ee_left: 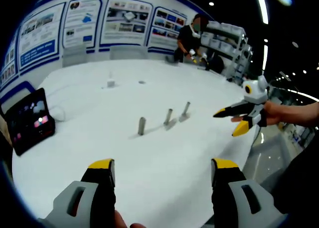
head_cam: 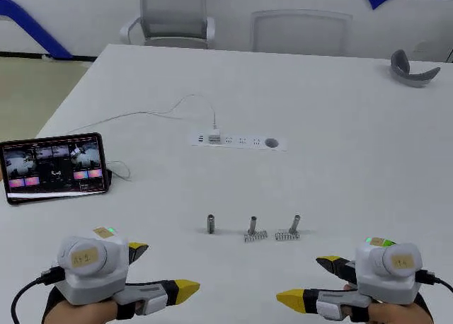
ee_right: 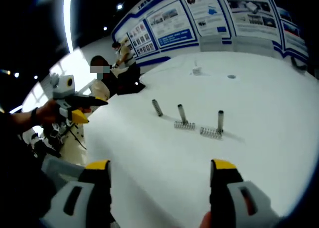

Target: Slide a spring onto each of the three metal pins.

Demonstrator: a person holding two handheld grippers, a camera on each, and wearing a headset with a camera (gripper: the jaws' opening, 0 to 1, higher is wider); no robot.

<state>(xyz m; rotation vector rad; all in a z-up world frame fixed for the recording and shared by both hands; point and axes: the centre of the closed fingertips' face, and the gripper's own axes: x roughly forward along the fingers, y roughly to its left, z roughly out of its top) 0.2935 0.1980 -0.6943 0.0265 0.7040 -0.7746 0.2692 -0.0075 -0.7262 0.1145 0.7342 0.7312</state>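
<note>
Holding left gripper (head_cam: 166, 267) and right gripper (head_cam: 303, 279) low at the near edge of the table (head_cam: 340, 161), each with jaws wide apart and gripping nothing. Kept back like this, probably, to leave the work in plain sight and the line of approach free.

Standing upright in a row, well ahead of both sets of jaws: left pin (head_cam: 211, 223), mid pin (head_cam: 252, 225), right pin (head_cam: 294, 223). Appears already sleeved in a coil at the left pin, though too small to confirm. Lying flat at the feet of the other two, on the side nearer the jaws: mid spring (head_cam: 255, 235) and right spring (head_cam: 287, 235). Laid there, presumably, for a short lift onto the pin alongside. Judged as one of three done, two to go.

Working on a plain white, level, matt top. Far beyond the pins from the jaws: strip (head_cam: 237, 140) with cable (head_cam: 156, 113). Out to the left of the left jaws: tablet (head_cam: 55, 165), lit. Farther off: chair (head_cam: 170, 16), posters (ee_left: 119, 21) along the wall, a person (ee_left: 188, 44) at a distant bench
</note>
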